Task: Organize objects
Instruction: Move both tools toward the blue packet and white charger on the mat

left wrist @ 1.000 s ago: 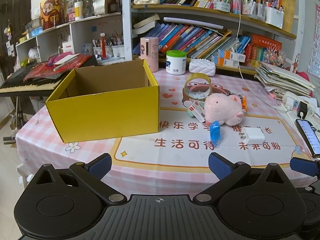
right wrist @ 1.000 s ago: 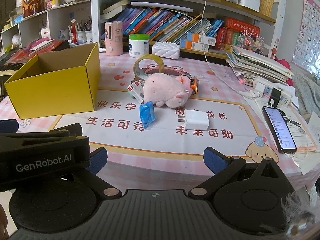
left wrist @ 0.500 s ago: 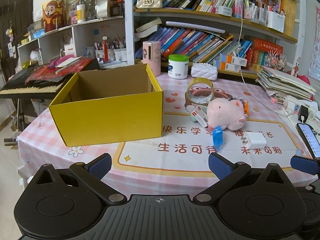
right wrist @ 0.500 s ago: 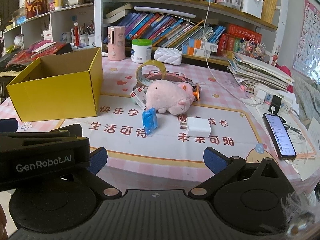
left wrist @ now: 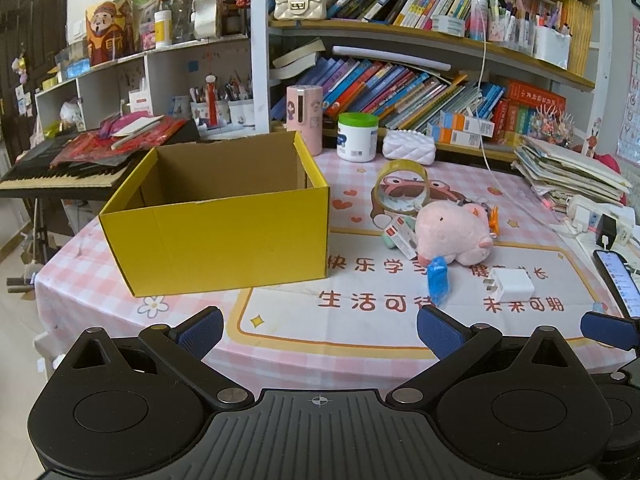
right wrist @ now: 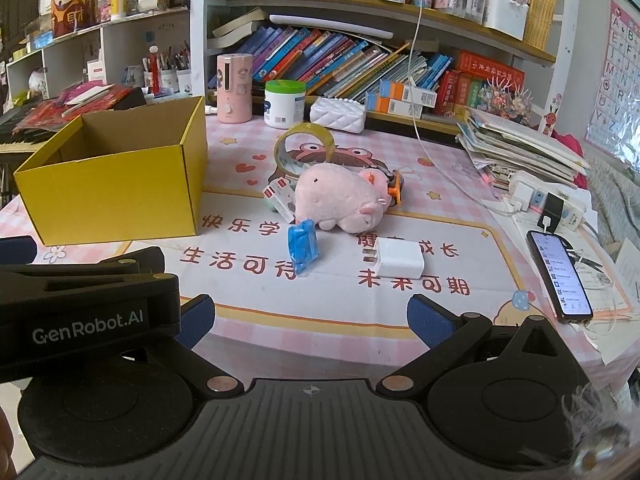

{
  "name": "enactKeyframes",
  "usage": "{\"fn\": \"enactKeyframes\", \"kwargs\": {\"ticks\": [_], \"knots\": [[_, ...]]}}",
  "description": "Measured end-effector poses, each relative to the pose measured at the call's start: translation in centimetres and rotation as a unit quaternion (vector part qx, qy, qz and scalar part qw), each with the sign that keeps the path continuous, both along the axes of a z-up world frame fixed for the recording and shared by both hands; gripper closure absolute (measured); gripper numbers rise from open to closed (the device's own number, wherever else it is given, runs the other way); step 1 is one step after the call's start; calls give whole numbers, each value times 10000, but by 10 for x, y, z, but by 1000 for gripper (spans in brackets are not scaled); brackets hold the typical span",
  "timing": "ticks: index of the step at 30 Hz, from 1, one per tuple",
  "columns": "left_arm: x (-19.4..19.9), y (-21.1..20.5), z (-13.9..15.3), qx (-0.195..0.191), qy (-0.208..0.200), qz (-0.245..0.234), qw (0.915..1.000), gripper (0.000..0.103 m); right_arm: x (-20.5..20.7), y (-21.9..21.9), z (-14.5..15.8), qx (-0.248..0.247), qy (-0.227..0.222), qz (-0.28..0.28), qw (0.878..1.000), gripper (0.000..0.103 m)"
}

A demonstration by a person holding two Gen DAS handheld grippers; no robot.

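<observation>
left gripper (right wrist: 76, 300): "GenRobot.AI" | mat (right wrist: 460, 312) ahead of tongs: "快乐学", "生活可待", "未来可期" | poster (right wrist: 620, 80) far right: alphabet letters

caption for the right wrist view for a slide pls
Open right gripper faces a pink plush pig, blue packet and white charger beside an open yellow box.

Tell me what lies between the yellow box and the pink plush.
In the right wrist view, a small red-and-white box leans by the pink plush; toward the yellow box, bare tablecloth.

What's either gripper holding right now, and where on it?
Nothing. The left gripper and right gripper are both open and empty, short of the objects on the table.
</observation>
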State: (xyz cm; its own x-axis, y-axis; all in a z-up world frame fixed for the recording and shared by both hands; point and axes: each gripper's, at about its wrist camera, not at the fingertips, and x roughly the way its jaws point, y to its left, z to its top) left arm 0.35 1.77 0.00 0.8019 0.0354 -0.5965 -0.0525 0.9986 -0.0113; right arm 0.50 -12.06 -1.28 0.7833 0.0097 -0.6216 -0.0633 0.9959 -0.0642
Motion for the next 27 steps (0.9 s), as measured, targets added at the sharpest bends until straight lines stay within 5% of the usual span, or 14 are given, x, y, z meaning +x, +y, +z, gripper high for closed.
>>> {"fn": "enactKeyframes", "kwargs": {"ticks": [27], "knots": [[21, -15, 2, 139, -86, -7, 9999, 0, 23, -14, 2, -85, -42, 1, 10000, 0]]}}
